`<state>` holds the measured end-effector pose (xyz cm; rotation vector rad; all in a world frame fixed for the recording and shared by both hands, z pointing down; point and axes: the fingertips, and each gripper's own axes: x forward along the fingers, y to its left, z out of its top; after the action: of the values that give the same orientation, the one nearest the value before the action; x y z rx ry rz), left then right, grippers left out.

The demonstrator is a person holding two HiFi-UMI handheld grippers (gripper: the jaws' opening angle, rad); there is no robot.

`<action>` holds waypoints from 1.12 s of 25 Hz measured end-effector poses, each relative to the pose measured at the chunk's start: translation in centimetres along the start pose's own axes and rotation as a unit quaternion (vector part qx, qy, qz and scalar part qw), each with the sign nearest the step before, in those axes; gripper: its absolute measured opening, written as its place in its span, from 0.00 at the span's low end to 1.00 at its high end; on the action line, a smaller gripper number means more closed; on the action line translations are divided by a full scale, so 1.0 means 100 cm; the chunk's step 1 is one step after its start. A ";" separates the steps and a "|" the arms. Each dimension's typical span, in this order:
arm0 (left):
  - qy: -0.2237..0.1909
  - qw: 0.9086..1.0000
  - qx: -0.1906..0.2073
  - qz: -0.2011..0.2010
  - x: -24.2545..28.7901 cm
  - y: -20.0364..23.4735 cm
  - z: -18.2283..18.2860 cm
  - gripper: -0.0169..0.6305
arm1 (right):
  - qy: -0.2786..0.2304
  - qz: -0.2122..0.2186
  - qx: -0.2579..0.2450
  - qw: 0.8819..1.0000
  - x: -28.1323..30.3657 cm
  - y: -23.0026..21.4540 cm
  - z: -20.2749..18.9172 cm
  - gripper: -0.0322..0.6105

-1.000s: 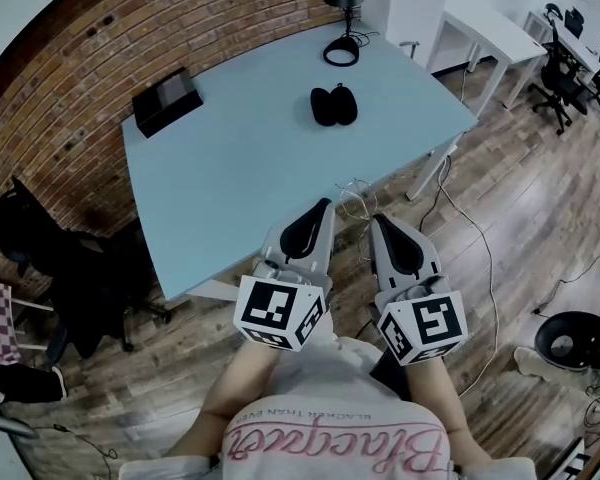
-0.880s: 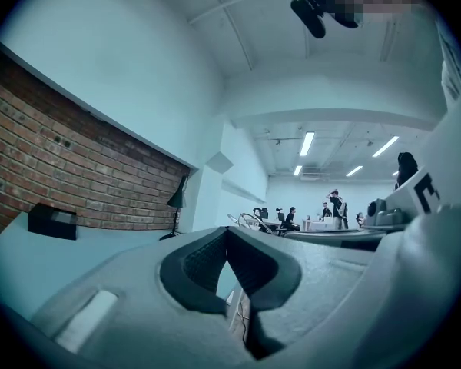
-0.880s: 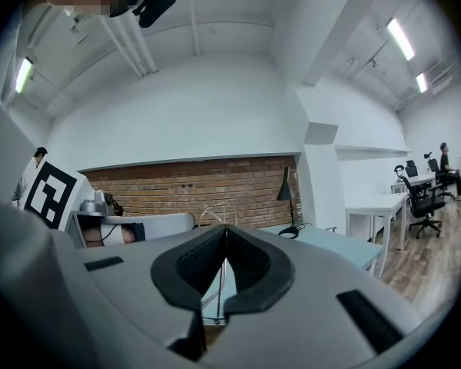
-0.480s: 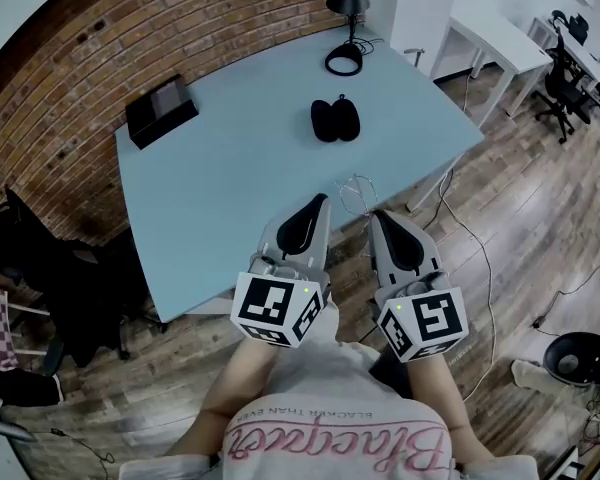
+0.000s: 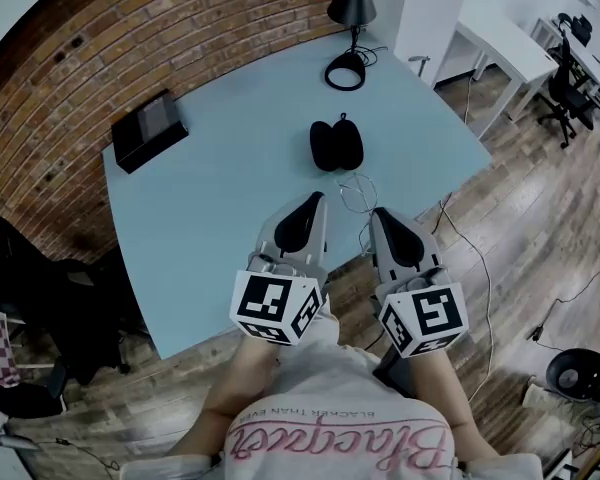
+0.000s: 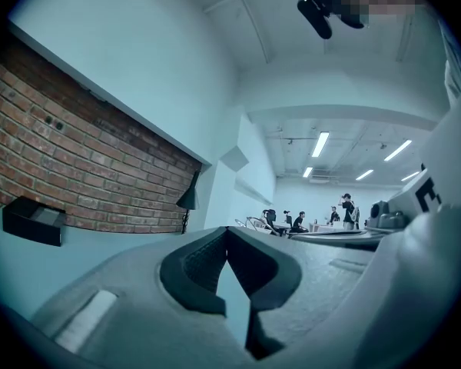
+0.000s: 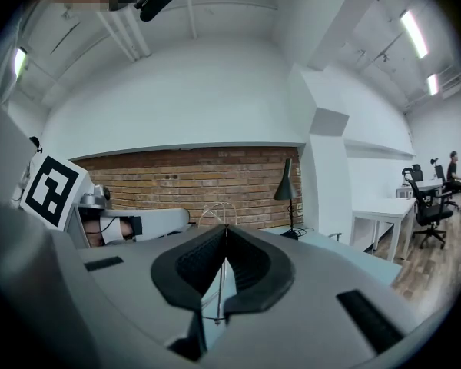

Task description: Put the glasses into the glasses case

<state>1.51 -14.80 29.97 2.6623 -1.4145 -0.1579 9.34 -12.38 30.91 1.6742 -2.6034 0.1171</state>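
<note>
Pale blue worktop (image 5: 210, 198) carries a black glasses case (image 5: 336, 144), upper centre of frame. Right tongs (image 5: 377, 215) pinch wire glasses (image 5: 357, 190); left tongs (image 5: 318, 200) pressed together, empty.

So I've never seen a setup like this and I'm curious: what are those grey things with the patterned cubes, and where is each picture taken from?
There is no robot here. A person holds a hand-held gripper in each hand, and the patterned cubes are part of them. The head view looks down from a camera on the person's head. The other two views ride on the grippers, looking along their jaws. On the blue table are a black glasses case, seemingly open, a black box and a lamp. The right hand-held gripper is shut on thin wire glasses. The left hand-held gripper is shut and empty.
</note>
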 end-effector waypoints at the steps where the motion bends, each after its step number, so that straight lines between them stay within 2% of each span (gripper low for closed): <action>1: 0.002 1.000 -0.002 0.000 0.009 0.005 -0.001 0.04 | 0.001 -0.001 0.001 1.000 0.009 -0.005 0.001 0.07; 10: 0.028 0.999 -0.028 -0.003 0.084 0.050 -0.014 0.04 | 0.031 -0.008 0.007 0.999 0.086 -0.043 -0.005 0.07; 17: 0.047 0.999 -0.028 0.002 0.129 0.075 -0.025 0.04 | 0.046 -0.007 0.012 0.999 0.131 -0.068 -0.012 0.07; 28: 0.096 0.994 -0.033 0.030 0.187 0.107 -0.070 0.04 | 0.071 -0.001 0.027 0.997 0.190 -0.115 -0.039 0.07</action>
<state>4.23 -35.81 37.92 2.5013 -1.4019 0.0545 11.88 -34.06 36.71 1.6201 -2.5150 0.2975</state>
